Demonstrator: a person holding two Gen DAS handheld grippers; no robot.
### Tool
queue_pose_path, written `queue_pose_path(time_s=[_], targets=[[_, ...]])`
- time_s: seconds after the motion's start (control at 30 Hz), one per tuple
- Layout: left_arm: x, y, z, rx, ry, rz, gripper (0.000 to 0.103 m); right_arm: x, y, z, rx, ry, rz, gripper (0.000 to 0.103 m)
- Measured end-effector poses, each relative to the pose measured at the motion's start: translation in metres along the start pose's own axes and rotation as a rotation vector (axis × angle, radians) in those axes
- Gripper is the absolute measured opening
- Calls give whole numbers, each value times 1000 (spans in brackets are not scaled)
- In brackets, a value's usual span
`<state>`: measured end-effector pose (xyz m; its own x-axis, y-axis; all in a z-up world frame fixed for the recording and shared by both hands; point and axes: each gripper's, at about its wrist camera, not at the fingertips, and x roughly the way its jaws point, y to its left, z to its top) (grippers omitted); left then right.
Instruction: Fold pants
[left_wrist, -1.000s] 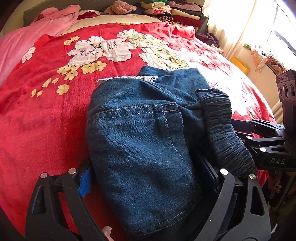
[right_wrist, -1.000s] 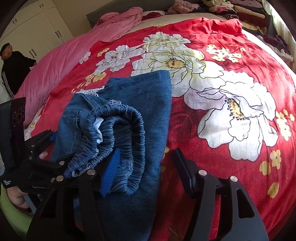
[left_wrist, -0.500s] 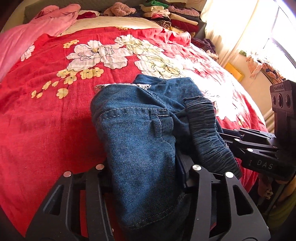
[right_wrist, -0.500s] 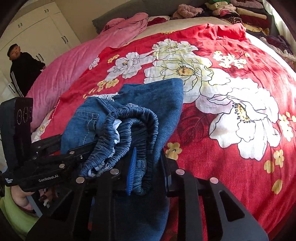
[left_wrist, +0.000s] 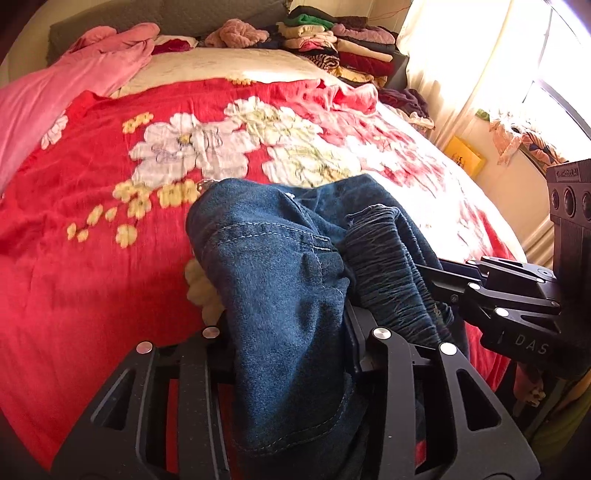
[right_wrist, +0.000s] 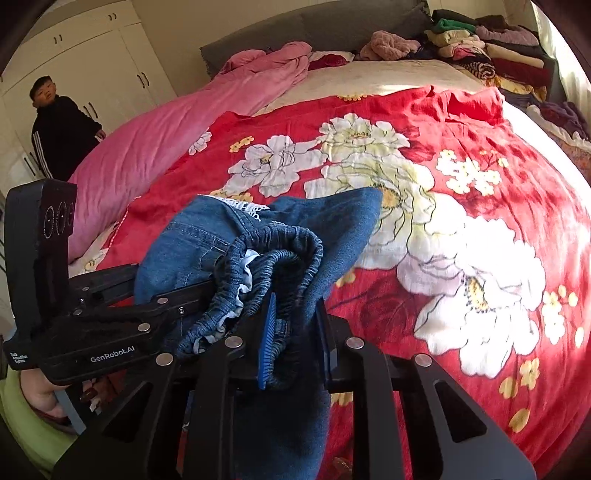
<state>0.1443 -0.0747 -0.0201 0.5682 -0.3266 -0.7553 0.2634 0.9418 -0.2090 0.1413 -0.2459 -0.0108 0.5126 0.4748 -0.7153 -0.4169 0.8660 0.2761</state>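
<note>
My left gripper (left_wrist: 291, 343) and right gripper (right_wrist: 295, 332), jaws just closing, clamp the pants (left_wrist: 280, 280) waistband above the red blanket (left_wrist: 92, 288); I should lift both evenly.

Your rig: left gripper (left_wrist: 291, 354) and right gripper (right_wrist: 295, 343), both matte black open-frame fingers studded with round silver screws. Blue ribbed pads line the right one. White lettering "GenRobot.AI" marks the left body, "DAS" the right (three round lenses on each upright block).
</note>
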Motion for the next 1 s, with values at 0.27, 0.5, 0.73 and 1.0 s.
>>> queue_pose_path(time_s=[0.27, 0.5, 0.73, 1.0], targets=[[11, 5, 39, -9, -44, 19, 31, 16, -11, 44, -11, -23, -27, 19], [26, 17, 53, -30, -45, 28, 31, 35, -18, 62, -11, -21, -47, 19], [40, 25, 48, -38, -21, 39, 31, 49, -28, 58, 19, 2, -71, 21], [45, 28, 43, -38, -4, 52, 39, 51, -36, 51, 20, 11, -169, 43]])
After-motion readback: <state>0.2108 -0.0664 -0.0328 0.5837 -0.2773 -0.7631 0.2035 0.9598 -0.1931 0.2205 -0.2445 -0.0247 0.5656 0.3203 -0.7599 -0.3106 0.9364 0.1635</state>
